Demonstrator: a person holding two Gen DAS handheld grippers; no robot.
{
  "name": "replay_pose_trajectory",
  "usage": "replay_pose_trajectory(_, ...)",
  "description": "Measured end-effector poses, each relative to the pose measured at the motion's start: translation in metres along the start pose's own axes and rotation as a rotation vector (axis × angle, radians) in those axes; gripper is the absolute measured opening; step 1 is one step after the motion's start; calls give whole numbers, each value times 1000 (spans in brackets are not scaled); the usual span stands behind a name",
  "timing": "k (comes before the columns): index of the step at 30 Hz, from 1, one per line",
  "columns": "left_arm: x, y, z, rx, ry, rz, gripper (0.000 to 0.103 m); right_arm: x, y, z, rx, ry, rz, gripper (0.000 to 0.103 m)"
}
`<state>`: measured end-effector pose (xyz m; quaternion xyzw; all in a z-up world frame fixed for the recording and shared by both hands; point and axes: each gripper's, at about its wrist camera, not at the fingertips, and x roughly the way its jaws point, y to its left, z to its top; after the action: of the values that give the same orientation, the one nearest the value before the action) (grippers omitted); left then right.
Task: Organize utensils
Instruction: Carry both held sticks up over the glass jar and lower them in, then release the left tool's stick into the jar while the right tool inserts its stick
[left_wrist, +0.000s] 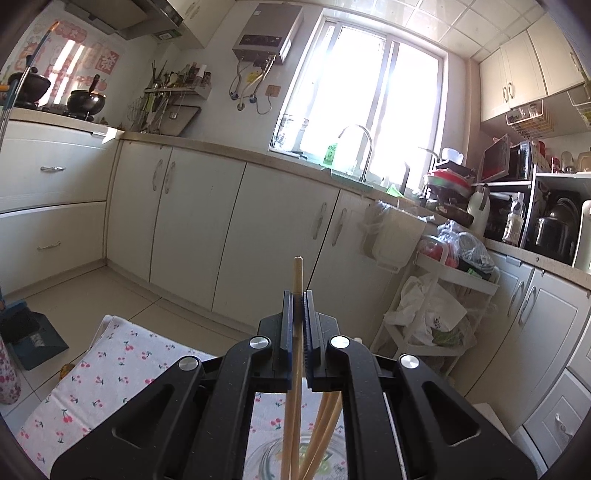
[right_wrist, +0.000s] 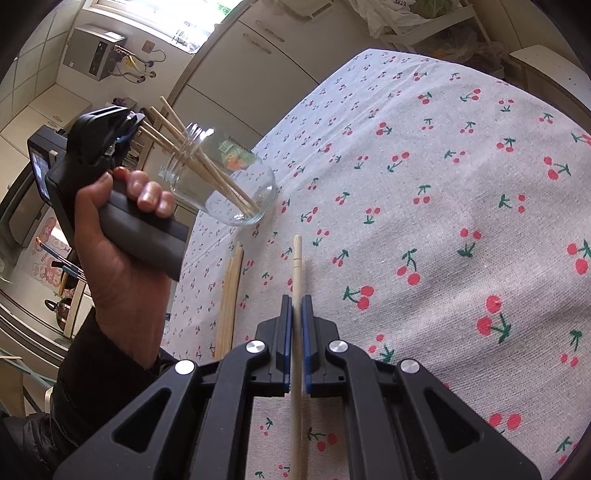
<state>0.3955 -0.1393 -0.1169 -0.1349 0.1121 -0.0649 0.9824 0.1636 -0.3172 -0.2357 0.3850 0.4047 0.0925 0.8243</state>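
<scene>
Chopsticks (right_wrist: 298, 280) are light, stiff and slippery; grip them mid-shaft. Your right gripper (right_wrist: 296, 314) pinches one, your left gripper (left_wrist: 297, 314) pinches another above the fragile jar (right_wrist: 229, 184).

A table under a pale cherry-print cloth (right_wrist: 424, 177) carries a clear glass jar (right_wrist: 236, 184) at ten o'clock and loose wooden chopsticks (right_wrist: 231, 295) at nine.

Left wrist camera looks level across the kitchen; right's tilts down, close over the cherry-print tablecloth (right_wrist: 424, 177), shared by both.
</scene>
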Motion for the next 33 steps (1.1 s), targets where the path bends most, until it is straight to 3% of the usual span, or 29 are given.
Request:
replay_pose_trajectory(11,-29,-3,4,96,8,-33,7,-6,3,0,-9,-15,-9,6)
replay_pose_trajectory(16,-55,8,11,97,17,-24,36,-18,17,7,-44,-56,3,6)
replay_pose_trajectory(19,-76,24,12,83,30,-7,45,-24,26,12,-63,-80,10,6)
replay_pose_trajectory(25,-113,69,-13,57,128,72,64,-36,61,49,-129,-213,44,6)
replay_pose_trajectory(33,-131,116,-57,-9,277,129,70,-22,134,125,-260,-430,90,6)
